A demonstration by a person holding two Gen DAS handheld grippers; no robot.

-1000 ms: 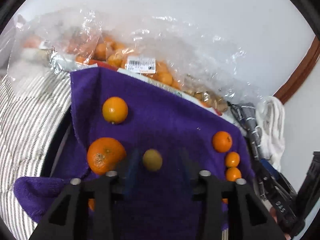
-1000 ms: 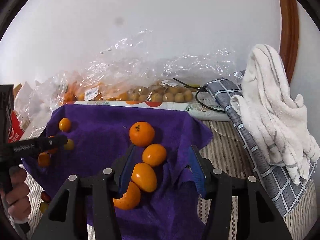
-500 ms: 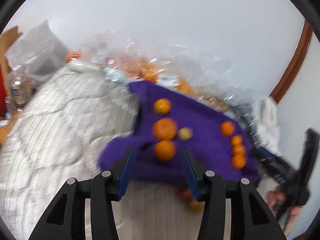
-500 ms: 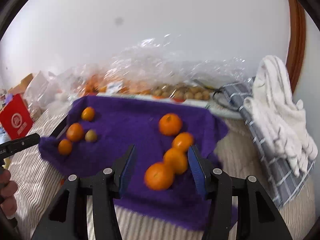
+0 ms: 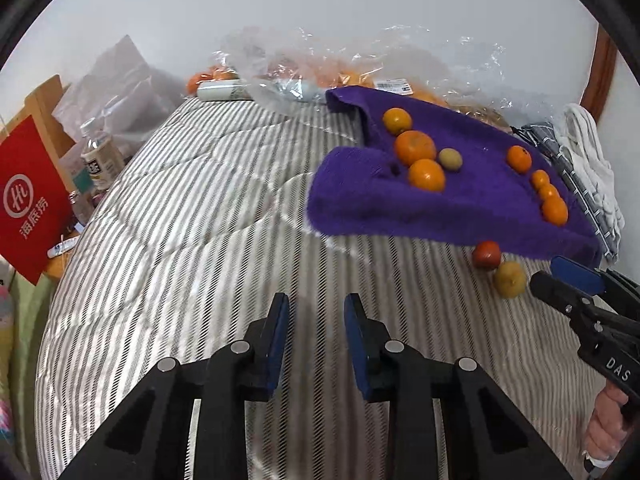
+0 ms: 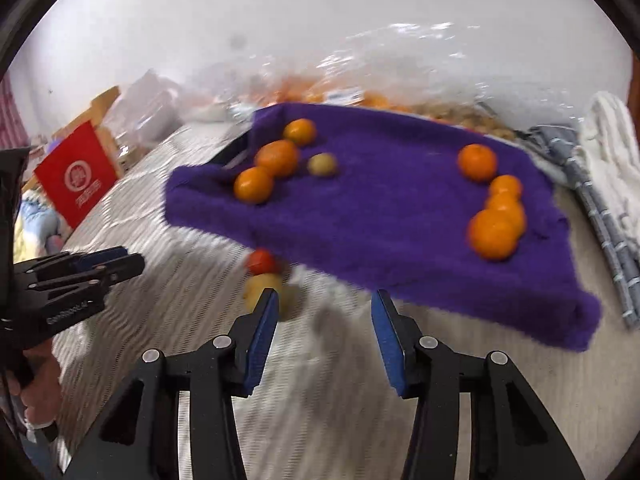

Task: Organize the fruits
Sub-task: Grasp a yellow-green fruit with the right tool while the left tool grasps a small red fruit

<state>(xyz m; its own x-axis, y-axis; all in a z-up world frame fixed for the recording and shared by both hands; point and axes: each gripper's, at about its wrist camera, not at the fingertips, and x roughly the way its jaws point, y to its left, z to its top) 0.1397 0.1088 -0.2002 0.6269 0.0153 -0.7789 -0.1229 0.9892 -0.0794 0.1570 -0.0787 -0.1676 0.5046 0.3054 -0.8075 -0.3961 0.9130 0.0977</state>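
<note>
Red bag point(image 5: 30, 196) with white logo

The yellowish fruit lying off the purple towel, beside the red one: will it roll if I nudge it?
Probably yes. The yellowish fruit looks round and sits on the striped quilt, which slopes and dimples, so a nudge may send it wandering. It seems to touch the red fruit, so pushing from that side could shift both. It likely feels firm and light.

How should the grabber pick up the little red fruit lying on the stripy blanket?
Take the red fruit across its round middle, coming from above. It touches the yellow fruit on one side and the purple towel edge lies close behind, so the jaws should probably straddle its two free sides.
</note>
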